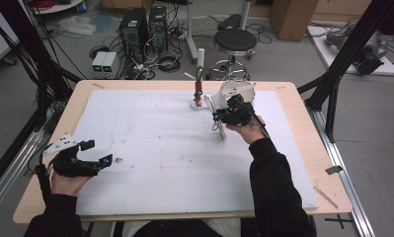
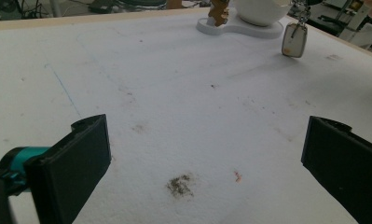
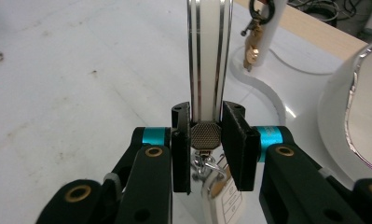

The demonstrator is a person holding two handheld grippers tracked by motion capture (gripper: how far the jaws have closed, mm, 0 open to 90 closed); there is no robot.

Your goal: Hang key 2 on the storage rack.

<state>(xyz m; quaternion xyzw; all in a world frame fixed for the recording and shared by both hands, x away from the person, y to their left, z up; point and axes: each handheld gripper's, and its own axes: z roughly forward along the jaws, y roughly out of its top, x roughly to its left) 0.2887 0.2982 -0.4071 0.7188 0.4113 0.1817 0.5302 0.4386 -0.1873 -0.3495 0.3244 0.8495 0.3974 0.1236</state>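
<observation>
My right gripper [image 1: 220, 116] [image 3: 207, 119] is shut on a long white strip with silver edges [image 1: 215, 109] [image 3: 209, 51], held just above the white mat. A short chain with a small oval tag [image 3: 221, 191] [image 2: 294, 39] hangs from the strip's near end. Beyond it stands a white stand [image 1: 200, 61] [image 3: 273, 23] with a gold pendant [image 1: 198, 93] [image 3: 252, 52] hanging on its post. A white bowl with a silver rim [image 1: 236, 90] [image 3: 356, 112] [image 2: 260, 9] sits on the stand's right side. My left gripper [image 1: 97, 152] [image 2: 207, 130] is open and holds nothing, low over the mat's near left part.
A white foam mat [image 1: 160, 148] covers most of the wooden table [image 1: 303, 128]. Small dirt specks [image 2: 180, 184] mark the mat between the left jaws. Black frame posts [image 1: 342, 59] rise at the table's right and left sides. A stool [image 1: 235, 42] and computer towers [image 1: 145, 27] stand on the floor beyond.
</observation>
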